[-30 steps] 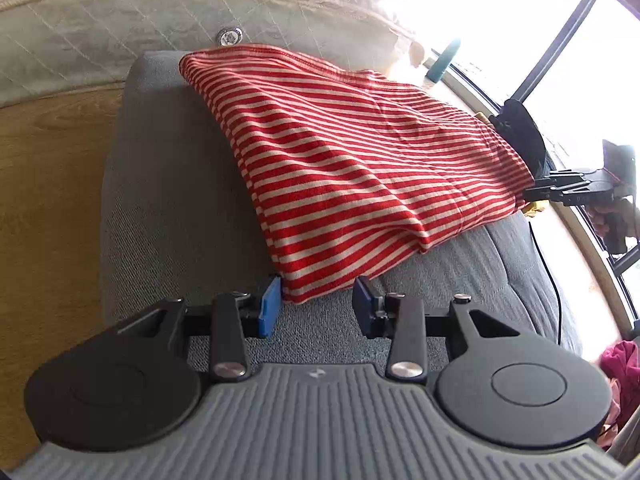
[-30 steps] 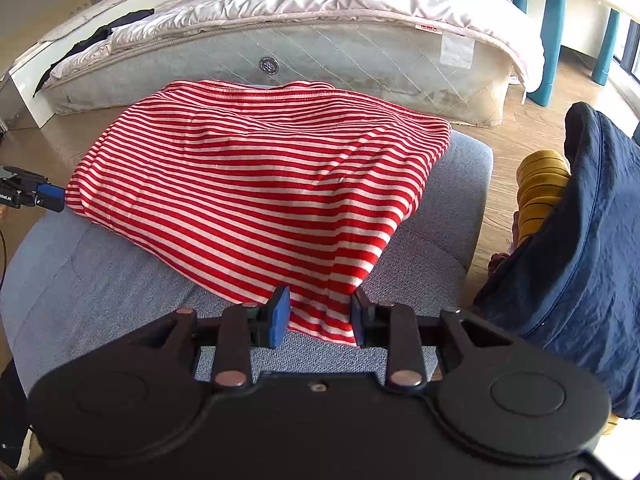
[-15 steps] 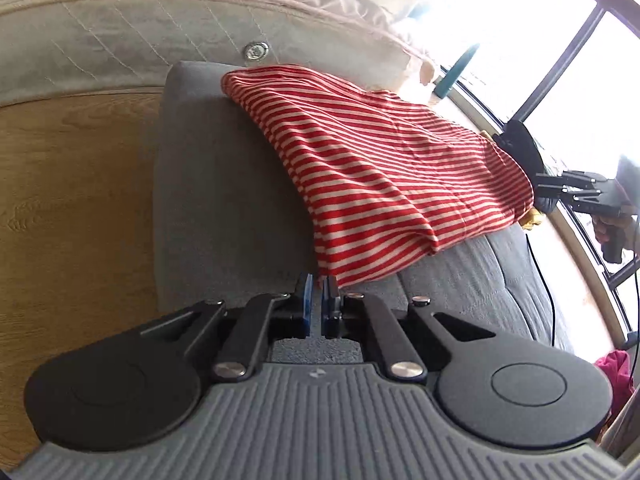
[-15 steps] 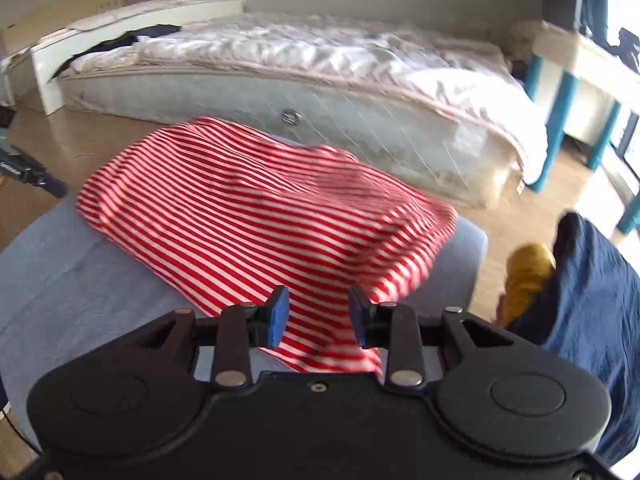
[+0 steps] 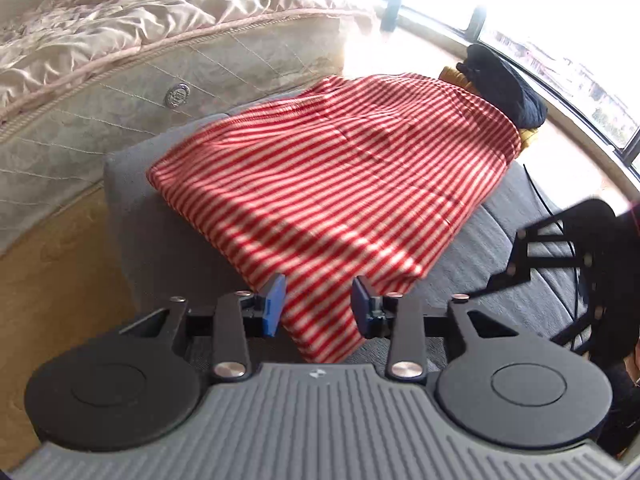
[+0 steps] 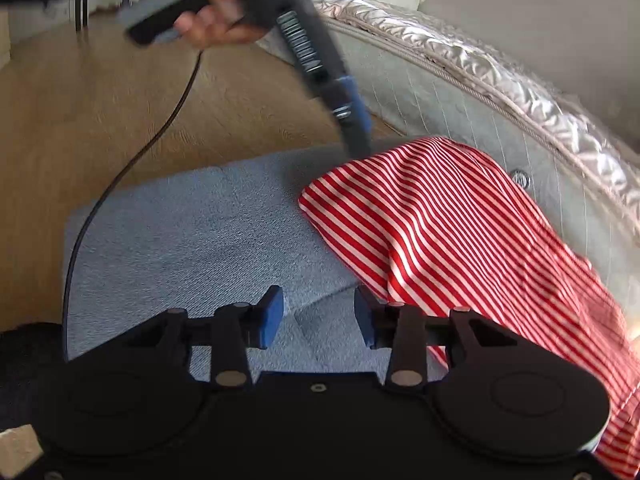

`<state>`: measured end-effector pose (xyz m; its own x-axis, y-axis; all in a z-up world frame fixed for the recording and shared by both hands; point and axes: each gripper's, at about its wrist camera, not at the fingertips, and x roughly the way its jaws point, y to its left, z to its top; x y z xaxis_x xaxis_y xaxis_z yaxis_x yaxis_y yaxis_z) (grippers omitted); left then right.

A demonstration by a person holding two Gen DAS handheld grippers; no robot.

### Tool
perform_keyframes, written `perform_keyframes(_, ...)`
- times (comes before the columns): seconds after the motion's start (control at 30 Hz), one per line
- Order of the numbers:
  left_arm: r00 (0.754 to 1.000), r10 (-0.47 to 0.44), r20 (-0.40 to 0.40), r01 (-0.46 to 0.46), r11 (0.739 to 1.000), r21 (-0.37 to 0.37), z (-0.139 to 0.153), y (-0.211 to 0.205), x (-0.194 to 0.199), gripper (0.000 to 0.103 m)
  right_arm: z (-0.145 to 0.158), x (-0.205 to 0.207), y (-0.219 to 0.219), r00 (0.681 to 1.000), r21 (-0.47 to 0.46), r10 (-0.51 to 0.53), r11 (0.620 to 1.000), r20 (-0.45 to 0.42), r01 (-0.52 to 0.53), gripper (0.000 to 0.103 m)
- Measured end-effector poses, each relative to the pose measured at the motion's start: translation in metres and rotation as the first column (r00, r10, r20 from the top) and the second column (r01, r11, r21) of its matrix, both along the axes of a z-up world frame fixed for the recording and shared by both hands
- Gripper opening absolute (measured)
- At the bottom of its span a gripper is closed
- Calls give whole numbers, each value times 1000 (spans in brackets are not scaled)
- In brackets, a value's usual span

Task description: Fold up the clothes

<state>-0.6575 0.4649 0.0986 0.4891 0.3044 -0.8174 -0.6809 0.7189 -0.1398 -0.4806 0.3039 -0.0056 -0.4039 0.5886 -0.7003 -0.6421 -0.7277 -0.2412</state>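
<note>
A red and white striped shirt point(image 5: 340, 184) lies spread on a grey cushion point(image 5: 132, 208). My left gripper point(image 5: 319, 308) is open, and the shirt's near corner lies between its blue pads point(image 5: 276, 308). In the right wrist view the shirt point(image 6: 460, 240) fills the right side. A hand point(image 6: 212, 28) holds the left gripper, whose blurred tip point(image 6: 354, 132) meets the shirt's far corner. My right gripper point(image 6: 318, 318) is open over the bare cushion point(image 6: 200, 220), just left of the shirt's edge. Its black frame point(image 5: 592, 232) shows at the right of the left wrist view.
A mattress point(image 5: 100, 92) with a crumpled quilt borders the cushion's far side. A dark blue garment point(image 5: 508, 88) and something yellow point(image 5: 528, 136) sit past the shirt by the window. A black cable point(image 6: 132, 160) trails over the wooden floor point(image 6: 80, 120).
My left gripper, shut half a second ago, has opened and moved over the shirt's corner. My right gripper has left the hem and swung over the bare cushion.
</note>
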Motion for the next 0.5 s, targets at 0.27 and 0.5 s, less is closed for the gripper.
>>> perform_keyframes(0.27,994,-107,4,107,983,-151,-11,65,57,50,-41,-73,-6,958,354,-63,934,279,-42,38)
perform_keyframes(0.5,962,-273,-27,267,954,-139,-38,53,83,50,-70,-86,7,912,475,-101,873,397,-111,21)
